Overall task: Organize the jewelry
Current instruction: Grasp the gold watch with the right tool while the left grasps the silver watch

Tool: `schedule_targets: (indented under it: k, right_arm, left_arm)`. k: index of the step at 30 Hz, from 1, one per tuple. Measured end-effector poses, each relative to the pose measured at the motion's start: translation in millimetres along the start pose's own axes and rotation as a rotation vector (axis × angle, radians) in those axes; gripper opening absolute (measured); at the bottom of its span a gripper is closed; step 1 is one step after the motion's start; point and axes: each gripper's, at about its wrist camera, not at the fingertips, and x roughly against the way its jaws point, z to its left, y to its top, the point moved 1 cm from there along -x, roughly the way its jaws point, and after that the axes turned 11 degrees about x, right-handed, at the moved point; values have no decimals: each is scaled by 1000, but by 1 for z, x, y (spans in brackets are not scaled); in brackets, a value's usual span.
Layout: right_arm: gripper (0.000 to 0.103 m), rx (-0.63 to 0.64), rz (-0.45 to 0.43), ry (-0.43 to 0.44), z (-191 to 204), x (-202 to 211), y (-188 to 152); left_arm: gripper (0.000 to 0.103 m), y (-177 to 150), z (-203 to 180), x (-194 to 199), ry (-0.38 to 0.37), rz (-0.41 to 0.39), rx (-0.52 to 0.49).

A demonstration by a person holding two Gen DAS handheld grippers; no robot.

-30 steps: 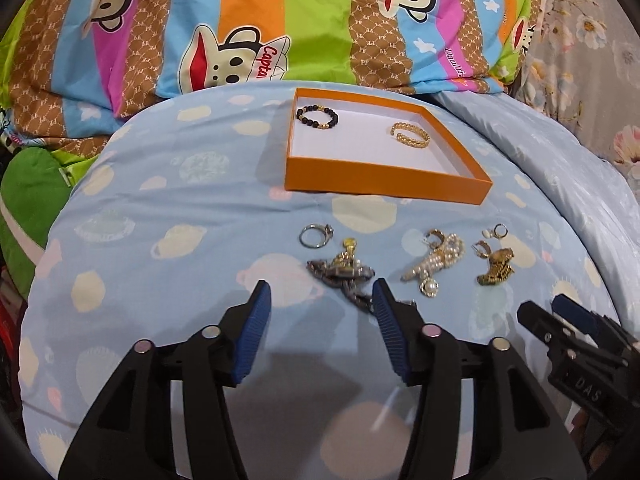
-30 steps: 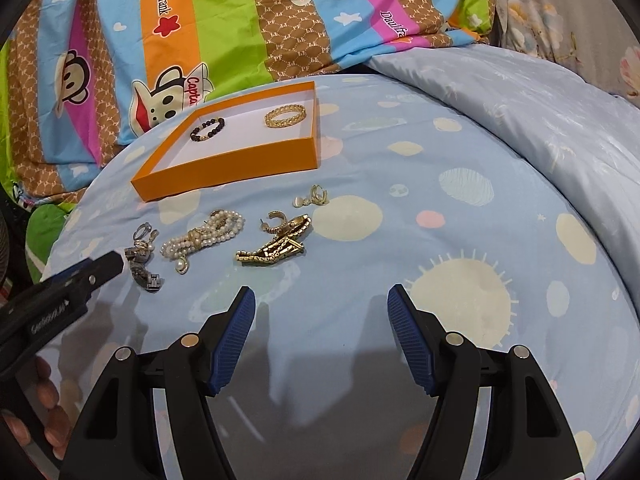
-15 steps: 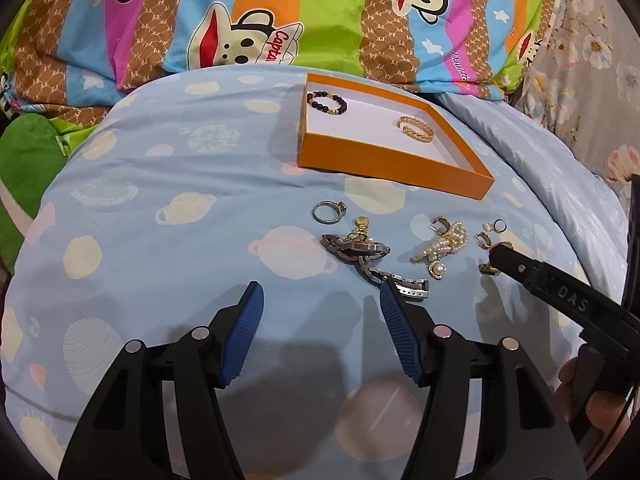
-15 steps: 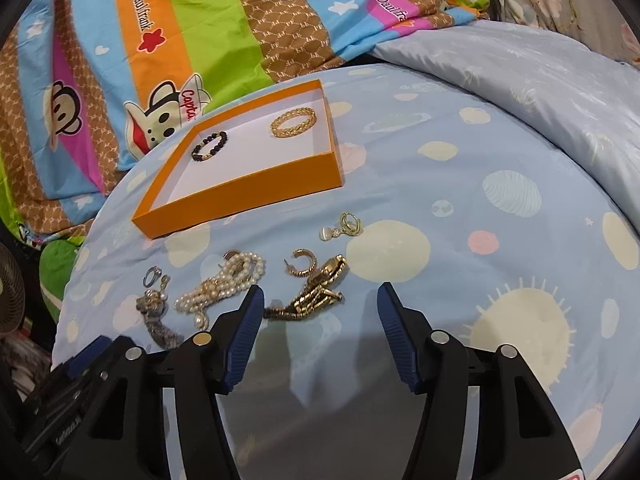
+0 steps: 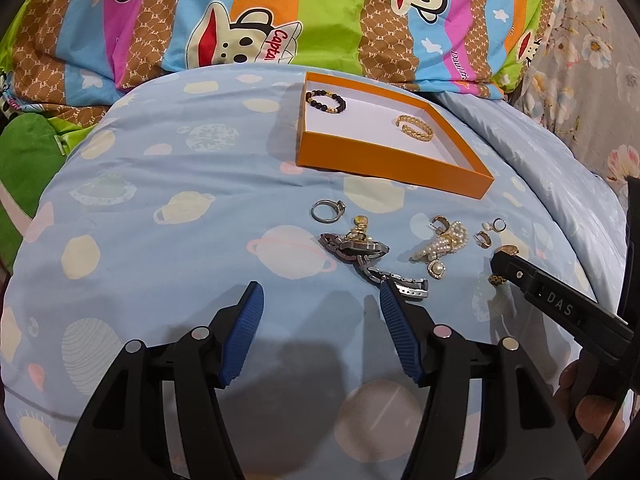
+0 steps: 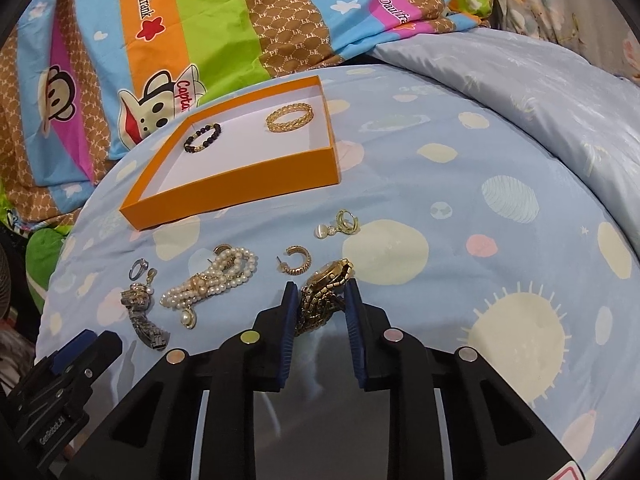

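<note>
Orange tray (image 6: 240, 184) sits on the bed's blue quilt (image 6: 440, 200); inside it, a dark bead bracelet (image 6: 203, 138) and a gold band (image 6: 289, 118). Just in front of the tray: pearl strand (image 6: 212, 280), gold hoop earring (image 6: 296, 266), silver ring (image 5: 327, 211), steel watch (image 5: 360, 250). Gold watch (image 6: 324, 292), links bunched, lies nearest. Right gripper (image 6: 320, 304) closing, pads against the gold watch. Left gripper (image 5: 320, 304) apart, empty, steel watch's clasp just by one finger.

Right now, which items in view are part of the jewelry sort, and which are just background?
Job: orange tray, gold watch, pearl bracelet, silver watch, silver ring, gold hoop earring.

Background: monkey-print quilt, blue bedsheet.
</note>
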Motion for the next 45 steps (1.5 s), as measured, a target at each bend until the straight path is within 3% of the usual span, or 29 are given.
schedule_targets:
  k: [15,24,27,31,35,45]
  right_arm:
    - [19,-9,-16,44,-8,19,-21]
    - [19,-14,-16,51,-9,18,-21]
    - [19,-14,-16,51,-9,18,-22]
    - [19,-13,-16,53,-9,18,-22]
    - [19,-12,-16,52,-9,18,-22]
    - [19,-14,-33,52,-8,20,-22]
  left_arm:
    - [58,3,-15,-7,-43,38,2]
    - [58,16,-30,-28,37,29,-12]
    - [49,15,-33,-30,97,15,-49]
    - [32,15,-28,-28,120,12,-75]
    - [18,14,-17,-22,91,18,-80]
    - [6,13,-4,-10,-16,16,-53]
